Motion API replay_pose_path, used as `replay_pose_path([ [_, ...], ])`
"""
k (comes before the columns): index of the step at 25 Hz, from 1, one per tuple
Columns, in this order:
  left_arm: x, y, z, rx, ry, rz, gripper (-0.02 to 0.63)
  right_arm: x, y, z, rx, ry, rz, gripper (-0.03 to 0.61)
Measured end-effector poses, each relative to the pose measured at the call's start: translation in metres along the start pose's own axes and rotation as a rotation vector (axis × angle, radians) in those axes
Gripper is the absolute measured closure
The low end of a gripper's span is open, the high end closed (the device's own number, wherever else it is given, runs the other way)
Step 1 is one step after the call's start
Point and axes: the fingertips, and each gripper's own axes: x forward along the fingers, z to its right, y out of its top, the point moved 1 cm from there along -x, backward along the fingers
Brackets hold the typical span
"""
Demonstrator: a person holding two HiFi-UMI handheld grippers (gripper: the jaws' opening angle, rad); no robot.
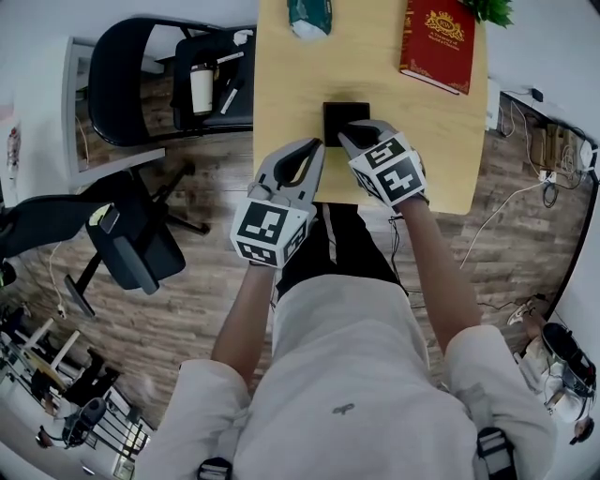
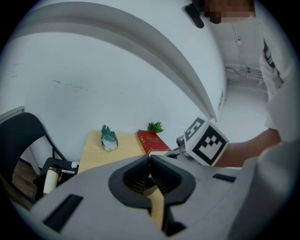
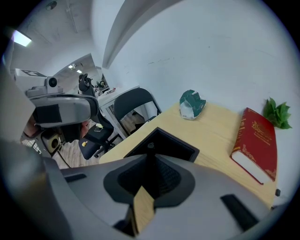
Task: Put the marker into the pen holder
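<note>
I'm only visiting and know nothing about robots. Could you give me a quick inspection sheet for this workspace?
Surface: light wooden table, mostly bare.
Job's things: black square pen holder, open; slim dark marker poking up from the right gripper just before it.
Clutter: red hardback book, crumpled green-and-white packet, small green plant, all at the far end.
Grippers: left gripper shut, empty; right gripper shut on the marker.
Cables: white cables on the floor, right.
Surroundings: black office chairs, wood-plank floor.
</note>
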Motion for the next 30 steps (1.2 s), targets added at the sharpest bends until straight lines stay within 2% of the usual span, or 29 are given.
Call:
replay_pose_path([
  [30,-0.008,0.012,-0.010,0.033,-0.096,-0.005,0.604,0.010,0.010,0.009,0.029,-0.170,-0.034,0.525],
])
